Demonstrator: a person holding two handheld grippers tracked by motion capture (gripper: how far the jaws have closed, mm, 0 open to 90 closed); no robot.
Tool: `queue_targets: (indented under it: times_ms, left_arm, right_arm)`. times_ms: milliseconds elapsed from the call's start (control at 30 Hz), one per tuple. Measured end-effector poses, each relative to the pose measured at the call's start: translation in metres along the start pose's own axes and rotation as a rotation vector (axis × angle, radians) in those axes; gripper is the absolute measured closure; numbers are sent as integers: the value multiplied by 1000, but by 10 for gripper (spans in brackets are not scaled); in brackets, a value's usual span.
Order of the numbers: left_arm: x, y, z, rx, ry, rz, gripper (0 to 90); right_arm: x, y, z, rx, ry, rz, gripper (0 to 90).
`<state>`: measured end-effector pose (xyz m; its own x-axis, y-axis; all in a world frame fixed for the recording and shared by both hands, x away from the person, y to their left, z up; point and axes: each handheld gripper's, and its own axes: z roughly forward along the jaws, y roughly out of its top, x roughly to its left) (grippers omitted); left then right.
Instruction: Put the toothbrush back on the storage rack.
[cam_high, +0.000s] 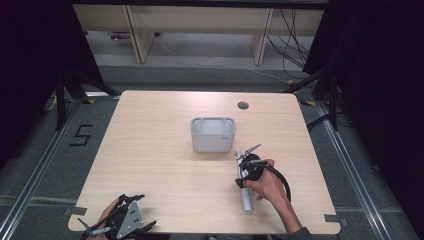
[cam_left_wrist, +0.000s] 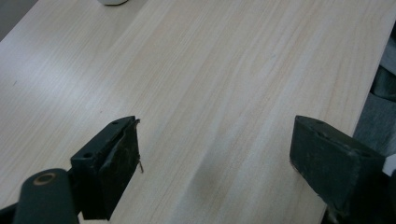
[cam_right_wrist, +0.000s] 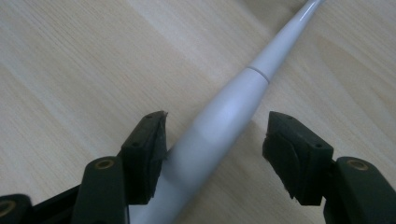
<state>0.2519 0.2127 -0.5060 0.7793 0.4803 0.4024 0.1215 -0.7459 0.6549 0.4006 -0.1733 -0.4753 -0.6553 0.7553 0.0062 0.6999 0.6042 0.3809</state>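
Note:
A white electric-toothbrush-like wand lies on the wooden table, right of centre, its thin end pointing toward a grey bin. My right gripper is low over the wand. In the right gripper view the wand's thick handle runs between the jaws of the right gripper. The left pad is against or very near it, while a gap shows at the right pad. My left gripper rests by the table's front left corner, and in its own view the left gripper is wide open over bare wood.
The grey bin stands open-topped at the table's centre. A round cable hole sits in the far right of the tabletop. The table's front edge runs close to the left gripper. Dark curtains and floor rails flank the table.

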Motion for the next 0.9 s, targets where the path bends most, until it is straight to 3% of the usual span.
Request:
queue_targets:
  times_ms: [67,167,233,267,300,333,433,533,600,700,733,900]
  left_arm:
    - [0,0,0,0,-4,0,154]
    - [0,0,-1,4,-12,4,154]
    - [0,0,0,1,-1,2,154]
    - [2,1,-2,18,-31,13,154]
    - [2,1,-2,18,-31,13,154]
    - [0,0,0,-2,4,-1,154]
    - [2,1,-2,18,-32,13,154]
    - [0,0,-1,4,-15,4,154]
    - [1,0,-1,11,-18,12,154]
    - [1,0,-1,8,-21,4,154]
    - [0,0,0,2,-14,-4,154]
    - [1,0,-1,13,-17,5,154]
  right_arm:
    - [0,0,1,7,8,21,414]
    - [-1,0,2,3,15,-12,451]
    - [-1,-1,2,25,15,14,476]
    - [-2,-1,2,30,18,16,498]
    - [-2,-1,2,30,18,16,498]
    - [-5,-2,2,25,31,3,532]
    - [-9,-4,0,32,26,5,564]
    - [-11,-6,-2,62,34,36,596]
    - [-16,-6,-2,66,23,-24,632]
    - [-15,-7,-3,94,33,-17,657]
    - [-16,-6,-3,115,31,-38,661]
    - [-18,-3,-4,161,40,-50,662]
